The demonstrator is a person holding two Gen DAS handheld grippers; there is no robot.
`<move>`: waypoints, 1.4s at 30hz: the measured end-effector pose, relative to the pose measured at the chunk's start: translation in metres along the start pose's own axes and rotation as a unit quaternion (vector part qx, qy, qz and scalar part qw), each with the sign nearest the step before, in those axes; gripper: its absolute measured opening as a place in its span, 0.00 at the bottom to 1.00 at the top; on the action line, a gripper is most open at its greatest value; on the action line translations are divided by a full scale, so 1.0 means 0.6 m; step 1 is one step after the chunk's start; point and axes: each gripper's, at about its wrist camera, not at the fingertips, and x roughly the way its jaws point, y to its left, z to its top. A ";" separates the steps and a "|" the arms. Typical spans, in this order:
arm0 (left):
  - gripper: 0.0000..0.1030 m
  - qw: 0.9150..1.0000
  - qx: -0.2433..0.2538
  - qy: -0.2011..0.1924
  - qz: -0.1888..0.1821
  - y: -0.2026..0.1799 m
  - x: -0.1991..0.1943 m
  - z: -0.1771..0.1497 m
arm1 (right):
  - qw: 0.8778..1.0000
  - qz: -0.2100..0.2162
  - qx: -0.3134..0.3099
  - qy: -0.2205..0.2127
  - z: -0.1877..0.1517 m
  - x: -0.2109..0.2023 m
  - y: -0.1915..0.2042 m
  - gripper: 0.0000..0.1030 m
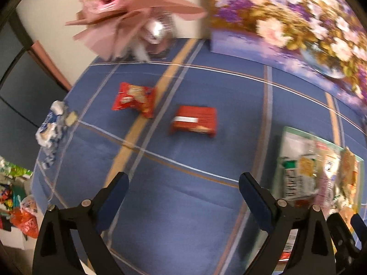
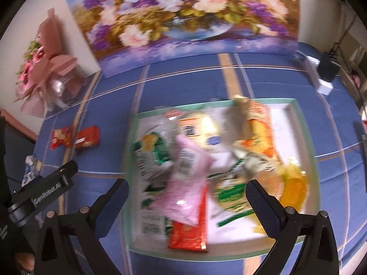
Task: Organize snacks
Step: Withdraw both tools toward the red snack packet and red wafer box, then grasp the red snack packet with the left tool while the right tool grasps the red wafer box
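A pale green tray [image 2: 282, 101] holds several snack packets, among them a pink one [image 2: 183, 183] and a red one [image 2: 188, 231]. My right gripper [image 2: 187, 197] hovers over them, open wide, with the pink packet showing between its fingers but its pads not touching it. Left of the tray, on the blue cloth, lie a red snack packet [image 1: 134, 99], a red box [image 1: 195, 121] and a crumpled blue-and-white packet [image 1: 54, 126]. My left gripper [image 1: 183, 188] is open above bare cloth, nearer than the red box, with nothing between its fingers. The tray [image 1: 296, 131] is at its right.
A flower painting [image 2: 183, 16] leans against the wall behind the tray. A pink bouquet [image 1: 128, 4] stands at the back left. A white box [image 2: 323, 84] and a black object sit at the back right. Coloured bags [image 1: 25, 217] lie beyond the table's left edge.
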 end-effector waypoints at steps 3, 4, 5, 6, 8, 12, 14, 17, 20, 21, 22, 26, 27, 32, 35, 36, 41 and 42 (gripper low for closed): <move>0.94 1.000 -0.023 0.004 0.005 0.038 0.005 0.003 | 1.000 0.008 -0.013 0.005 -0.007 0.005 0.027 1.00; 0.94 1.000 -0.030 0.006 0.006 0.049 0.007 0.005 | 1.000 0.009 -0.018 0.006 -0.010 0.006 0.035 1.00; 0.94 0.999 -0.038 0.008 0.008 0.062 0.009 0.006 | 1.000 0.010 -0.023 0.007 -0.013 0.008 0.046 1.00; 0.94 0.999 -0.044 0.009 0.012 0.074 0.011 0.006 | 1.000 0.012 -0.027 0.008 -0.014 0.010 0.053 1.00; 0.94 0.998 -0.056 0.011 0.018 0.093 0.012 0.005 | 0.999 0.016 -0.034 0.010 -0.017 0.013 0.068 1.00; 0.94 0.997 -0.076 0.016 0.016 0.125 0.016 0.004 | 0.999 0.018 -0.048 0.015 -0.023 0.020 0.094 1.00; 0.94 0.996 -0.082 0.016 0.012 0.135 0.017 0.004 | 0.998 0.020 -0.051 0.017 -0.025 0.023 0.106 1.00; 0.94 0.996 -0.086 0.017 0.007 0.143 0.019 0.005 | 0.998 0.023 -0.054 0.020 -0.028 0.028 0.122 1.00; 0.94 0.996 -0.091 0.018 0.001 0.149 0.022 0.005 | 0.998 0.025 -0.059 0.022 -0.029 0.035 0.136 1.00; 0.94 0.996 -0.093 0.019 0.000 0.151 0.021 0.004 | 0.998 0.025 -0.061 0.023 -0.030 0.037 0.139 1.00; 0.94 0.995 -0.094 0.019 -0.002 0.153 0.022 0.004 | 0.997 0.025 -0.062 0.024 -0.031 0.039 0.143 1.00; 0.94 0.994 -0.104 0.023 -0.015 0.164 0.027 0.004 | 0.997 0.029 -0.067 0.029 -0.033 0.051 0.154 1.00; 0.94 0.994 -0.105 0.024 -0.017 0.167 0.029 0.005 | 0.997 0.031 -0.067 0.029 -0.034 0.053 0.155 1.00; 0.94 0.994 -0.102 0.025 -0.031 0.176 0.045 0.012 | 0.997 0.036 -0.060 0.017 -0.026 0.055 0.158 1.00; 0.94 0.993 -0.098 0.027 -0.058 0.188 0.061 0.023 | 0.997 0.045 -0.061 0.007 -0.013 0.052 0.166 1.00; 0.94 0.992 -0.098 0.028 -0.070 0.193 0.065 0.028 | 0.997 0.049 -0.061 0.006 -0.009 0.052 0.170 1.00; 0.94 0.988 -0.098 0.038 -0.112 0.230 0.088 0.073 | 0.995 0.053 -0.088 0.008 0.035 0.063 0.214 1.00; 0.94 0.988 -0.096 0.040 -0.114 0.238 0.093 0.086 | 0.994 0.054 -0.099 0.012 0.046 0.068 0.228 1.00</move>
